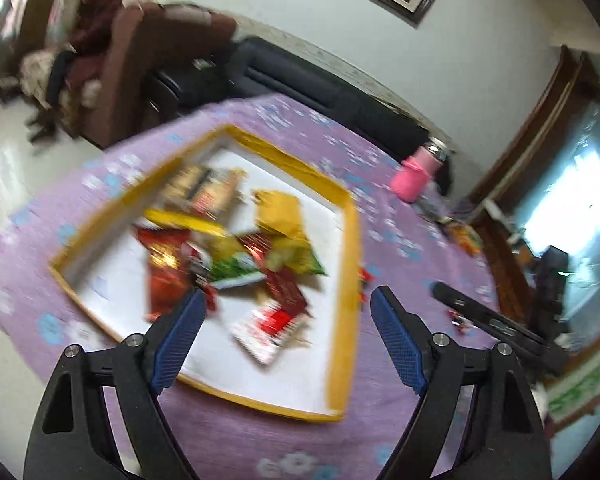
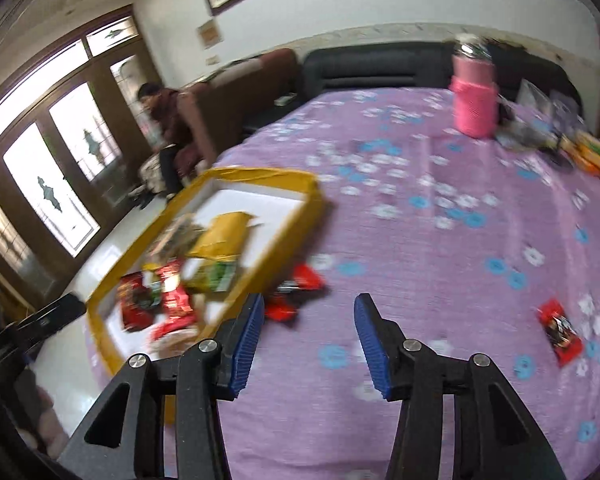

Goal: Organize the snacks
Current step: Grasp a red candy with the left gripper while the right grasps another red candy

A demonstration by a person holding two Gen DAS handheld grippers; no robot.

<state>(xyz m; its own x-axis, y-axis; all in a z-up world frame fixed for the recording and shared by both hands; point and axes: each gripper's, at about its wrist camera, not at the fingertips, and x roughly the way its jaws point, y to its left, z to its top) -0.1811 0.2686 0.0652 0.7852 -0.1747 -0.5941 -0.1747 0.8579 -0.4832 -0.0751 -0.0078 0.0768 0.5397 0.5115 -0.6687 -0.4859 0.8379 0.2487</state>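
Note:
A yellow-rimmed box with a white floor sits on the purple flowered tablecloth and holds several snack packets. My left gripper is open and empty, hovering over the box's near right part. In the right wrist view the box is at the left. Red snack packets lie on the cloth just outside its right wall. Another red packet lies far right. My right gripper is open and empty, just right of the packets by the box.
A pink bottle stands at the table's far side, with clutter to its right. A dark sofa runs behind the table. A person sits at the far left. The right gripper's body shows at the right of the left wrist view.

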